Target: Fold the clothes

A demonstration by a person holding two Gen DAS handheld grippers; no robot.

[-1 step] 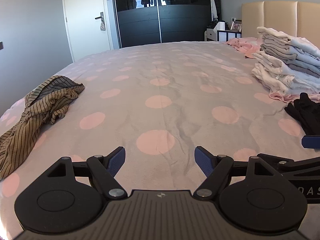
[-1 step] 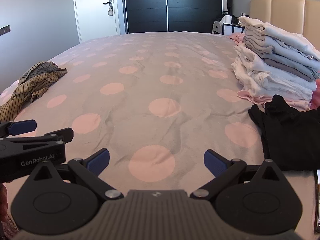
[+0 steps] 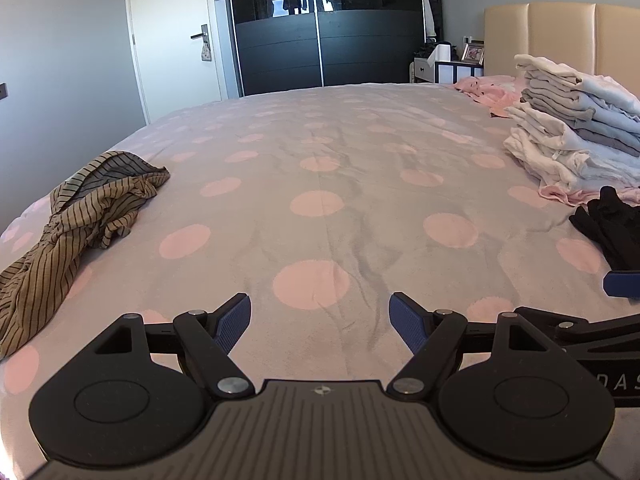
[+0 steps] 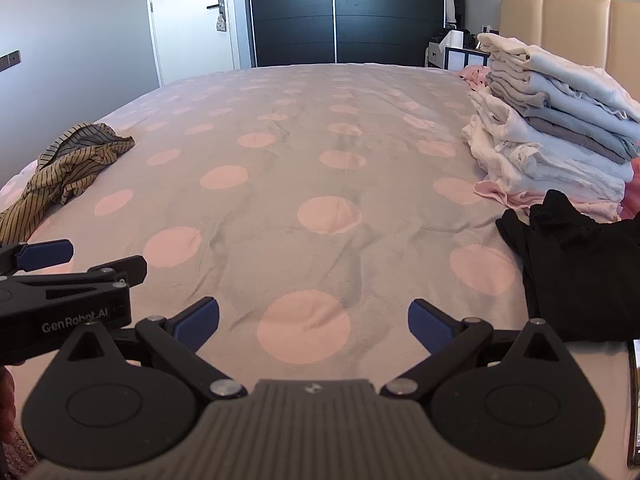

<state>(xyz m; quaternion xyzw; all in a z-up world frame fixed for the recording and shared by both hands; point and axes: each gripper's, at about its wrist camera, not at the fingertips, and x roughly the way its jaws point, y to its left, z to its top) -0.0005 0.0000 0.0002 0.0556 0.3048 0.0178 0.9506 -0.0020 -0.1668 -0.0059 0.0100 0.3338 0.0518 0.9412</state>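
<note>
A crumpled brown striped garment (image 3: pixel 92 208) lies at the left edge of the bed (image 3: pixel 320 160); the right wrist view shows the striped garment (image 4: pixel 76 160) too. A black garment (image 4: pixel 580 272) lies bunched at the right, in front of a tall stack of folded clothes (image 4: pixel 552 128). My left gripper (image 3: pixel 320 308) hovers open over bare cover, nothing between its fingers. My right gripper (image 4: pixel 314 312) is open wide beside it, to the right, just left of the black garment. Both point across the bed.
The pink-dotted grey cover spreads wide between the striped garment and the stack. A pink cloth (image 3: pixel 488 92) lies by the beige headboard (image 3: pixel 560 40). Beyond the bed stand a dark wardrobe (image 3: pixel 320 32), a white door (image 3: pixel 172 40) and a nightstand (image 3: pixel 440 68).
</note>
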